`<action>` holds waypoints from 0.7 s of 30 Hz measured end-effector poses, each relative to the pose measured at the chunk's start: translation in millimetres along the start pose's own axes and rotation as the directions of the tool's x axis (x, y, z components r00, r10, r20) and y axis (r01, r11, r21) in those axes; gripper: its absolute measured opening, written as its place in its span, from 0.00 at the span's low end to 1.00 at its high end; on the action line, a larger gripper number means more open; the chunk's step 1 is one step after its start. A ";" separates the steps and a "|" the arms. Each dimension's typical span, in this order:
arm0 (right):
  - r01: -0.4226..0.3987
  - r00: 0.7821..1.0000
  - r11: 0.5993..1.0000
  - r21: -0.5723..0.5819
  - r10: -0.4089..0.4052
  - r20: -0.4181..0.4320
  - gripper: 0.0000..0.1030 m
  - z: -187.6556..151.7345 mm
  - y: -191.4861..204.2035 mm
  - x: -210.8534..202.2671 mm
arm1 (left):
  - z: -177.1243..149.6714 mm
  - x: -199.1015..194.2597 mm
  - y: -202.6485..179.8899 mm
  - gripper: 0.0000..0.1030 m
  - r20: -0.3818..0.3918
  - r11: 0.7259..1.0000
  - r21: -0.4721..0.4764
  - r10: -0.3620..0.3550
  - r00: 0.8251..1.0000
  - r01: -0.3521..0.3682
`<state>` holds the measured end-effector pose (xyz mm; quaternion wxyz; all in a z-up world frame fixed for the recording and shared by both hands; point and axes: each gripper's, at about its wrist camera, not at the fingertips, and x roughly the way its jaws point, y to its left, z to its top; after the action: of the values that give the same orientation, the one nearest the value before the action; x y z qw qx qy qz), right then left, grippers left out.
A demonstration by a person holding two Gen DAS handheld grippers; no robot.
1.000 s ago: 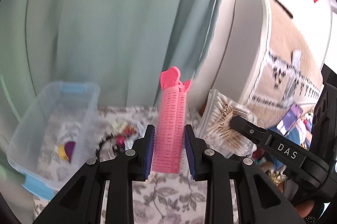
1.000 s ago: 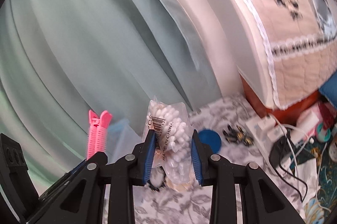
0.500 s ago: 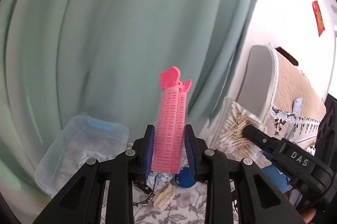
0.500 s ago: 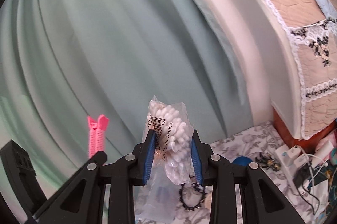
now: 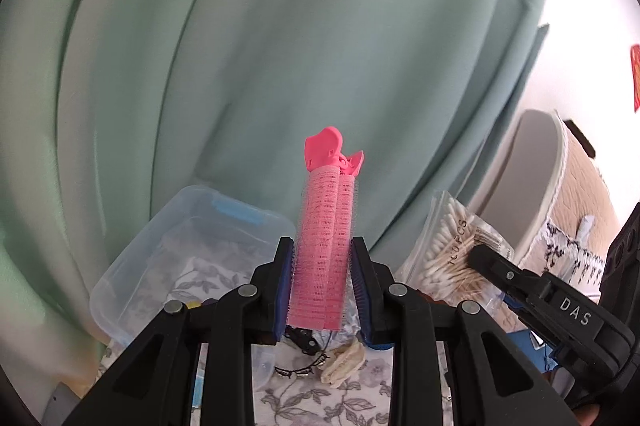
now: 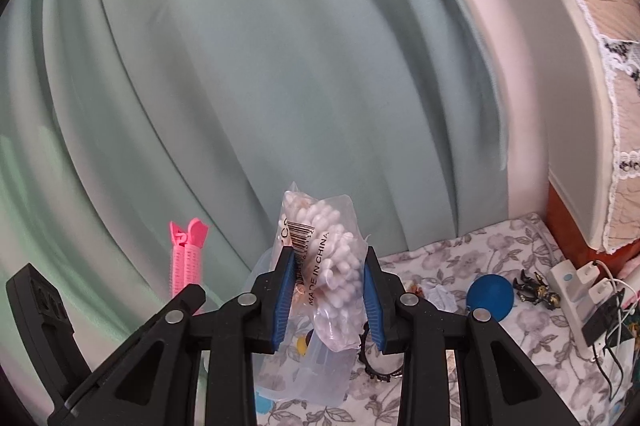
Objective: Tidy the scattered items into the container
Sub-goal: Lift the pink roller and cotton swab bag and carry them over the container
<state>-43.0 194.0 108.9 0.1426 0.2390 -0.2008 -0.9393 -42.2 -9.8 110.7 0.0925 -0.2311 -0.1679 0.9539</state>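
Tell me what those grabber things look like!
Both the left gripper and the right gripper are black plastic, with triangle-shaped cutouts, round silver screws and ridged blue pads inside the jaws. One side arm has white letters, "DAS".

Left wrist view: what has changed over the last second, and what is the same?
The clear container has drifted from far left towards the centre, now just beyond the left hand-held gripper. Both views tilted upward, showing more curtain. Unchanged: left stays shut on the pink hair roller, and the right hand-held gripper on the cotton swab bag. Nothing released.
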 end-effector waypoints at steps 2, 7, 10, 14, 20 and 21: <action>0.003 1.000 1.000 -0.017 -0.003 -0.016 0.33 -3.6 10.3 4.7 | -0.6 0.4 9.9 0.28 0.002 1.000 -0.016 0.005 1.000 -0.005; 0.000 0.998 0.998 -0.057 -0.003 -0.055 0.33 -15.1 30.2 22.3 | -6.7 -4.2 36.1 0.28 -0.005 0.998 -0.055 0.023 1.000 -0.023; -0.001 0.998 0.997 -0.071 -0.004 -0.070 0.33 -20.8 40.1 30.9 | -7.7 -1.8 51.3 0.28 -0.013 0.997 -0.076 0.030 0.999 -0.031; 0.007 0.996 0.996 -0.089 -0.015 -0.092 0.33 -28.2 51.6 43.6 | -8.5 0.8 68.4 0.28 -0.017 0.994 -0.101 0.031 0.999 -0.033; 0.021 0.992 0.993 -0.113 -0.034 -0.120 0.33 -38.0 60.9 65.4 | -11.5 7.9 94.6 0.28 -0.033 0.989 -0.141 0.044 0.998 -0.048; 0.022 0.991 0.993 -0.113 -0.036 -0.126 0.33 -39.3 62.3 67.5 | -12.1 9.3 98.1 0.28 -0.037 0.988 -0.147 0.045 0.998 -0.050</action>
<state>-69.4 102.6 78.5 0.1545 0.2935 -0.1350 -0.9337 -54.3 -95.0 61.1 0.0553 -0.2572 -0.2310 0.9367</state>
